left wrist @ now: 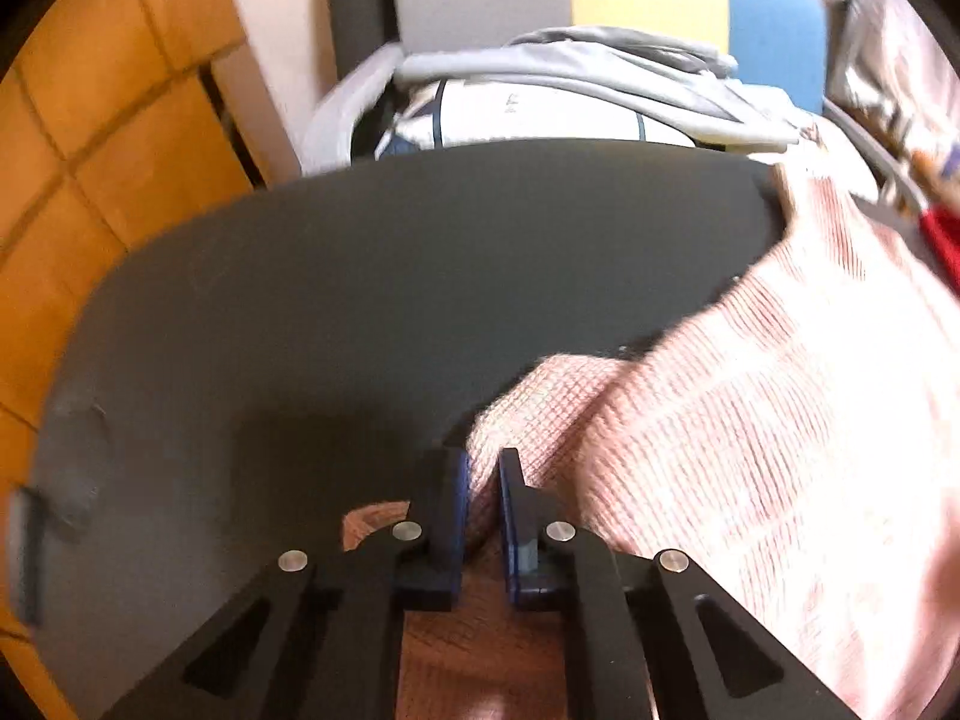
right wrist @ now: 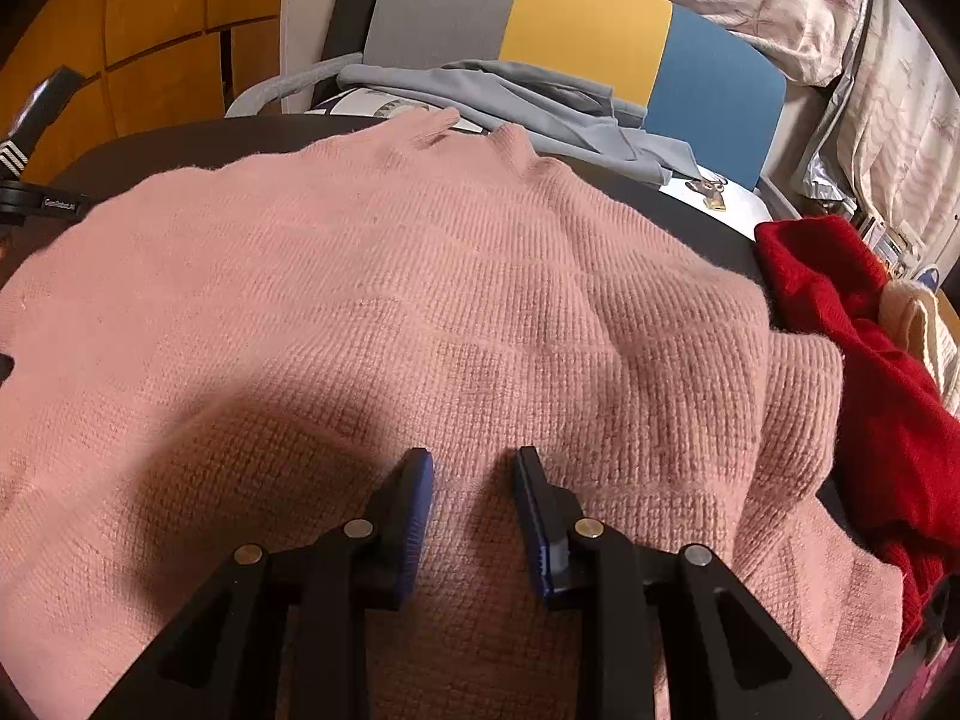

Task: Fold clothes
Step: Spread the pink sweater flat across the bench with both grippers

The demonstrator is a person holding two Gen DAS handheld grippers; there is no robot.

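Between the two blue-padded fingers of the left claw (left wrist: pixel 485 471) sits a bunched edge of the pink waffle-knit sweater (right wrist: pixel 384 300), and the jaws stand narrow enough that they look clamped on that fold, though motion blur in the left wrist view makes the grip hard to confirm. Ahead and to the left of that claw lies bare dark round tabletop (left wrist: pixel 360 252); the knit trails off to its right. Under the right claw (right wrist: pixel 474 471) the same sweater lies spread over most of the table, its jaws parted with nothing between them, hovering just over or resting on the cloth; contact cannot be told. Beyond the sweater's far edge a grey garment (right wrist: pixel 516 96) is draped on a chair with a grey, yellow and blue backrest (right wrist: pixel 588 30), and off to the right claw's right a crumpled red knit garment (right wrist: pixel 852 324) touches the pink one. Judged from this, the step in hand is carrying a gripped edge across the body of the sweater. Done well, the left claw would keep the pinch low and travel level so the loose knit does not stretch, while the right claw pins the panel near the intended crease. The red garment could snag; keep the fold clear of it.
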